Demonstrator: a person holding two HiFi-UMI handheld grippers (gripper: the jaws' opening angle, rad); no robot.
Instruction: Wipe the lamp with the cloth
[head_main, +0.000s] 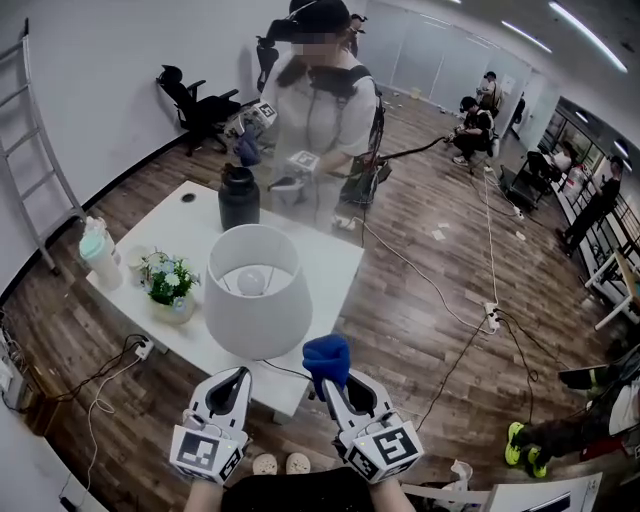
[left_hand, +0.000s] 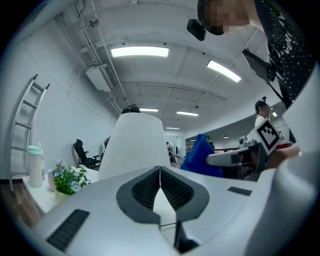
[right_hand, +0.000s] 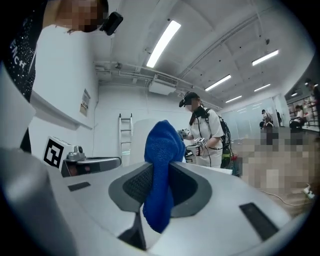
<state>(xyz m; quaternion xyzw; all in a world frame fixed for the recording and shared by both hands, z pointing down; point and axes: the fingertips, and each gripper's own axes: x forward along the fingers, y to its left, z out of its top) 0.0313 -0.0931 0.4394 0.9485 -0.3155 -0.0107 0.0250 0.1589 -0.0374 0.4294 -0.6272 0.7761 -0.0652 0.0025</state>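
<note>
Blue cloth, clamped in the right claw, has the upright lamp just ahead to its left; the left claw is closed on nothing.

No words or numbers can be read here. The cubes on the left gripper and right gripper bear only black-and-white square markers. The small notice on the wall is too blurred to read.
</note>
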